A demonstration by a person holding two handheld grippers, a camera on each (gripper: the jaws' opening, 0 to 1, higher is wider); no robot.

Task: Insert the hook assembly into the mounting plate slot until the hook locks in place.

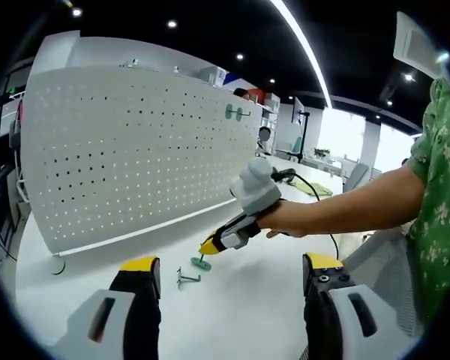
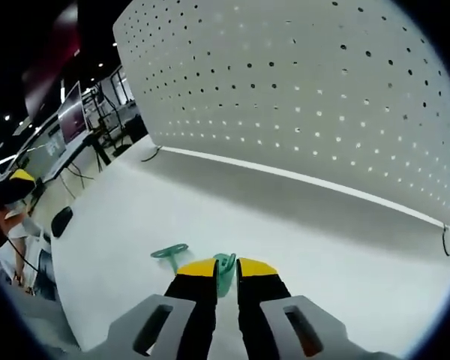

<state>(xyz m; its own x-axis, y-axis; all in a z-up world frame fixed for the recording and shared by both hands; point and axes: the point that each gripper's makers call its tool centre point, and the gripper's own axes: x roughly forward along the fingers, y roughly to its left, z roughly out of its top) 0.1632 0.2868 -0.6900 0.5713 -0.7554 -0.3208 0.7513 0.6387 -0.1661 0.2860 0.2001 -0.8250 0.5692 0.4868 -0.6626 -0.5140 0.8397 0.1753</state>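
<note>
A white pegboard mounting plate (image 1: 135, 150) (image 2: 300, 97) stands upright on the white table (image 1: 240, 315). One green hook (image 1: 238, 113) hangs near its top far end. My right gripper (image 2: 219, 271) is shut on a green hook assembly (image 2: 224, 271) low over the table, a short way in front of the plate. In the left gripper view the right gripper (image 1: 208, 247) comes in from the right in a hand, with the held hook (image 1: 201, 262) at its tip. A second hook (image 1: 186, 279) (image 2: 170, 253) lies on the table beside it. My left gripper (image 1: 231, 264) is open and holds nothing.
The person's arm (image 1: 360, 210) in a green patterned sleeve reaches in from the right, and a black cable (image 1: 315, 191) trails behind it. The plate stands on small feet (image 1: 56, 264). Desks, chairs and monitors (image 2: 71, 112) lie beyond the table edge.
</note>
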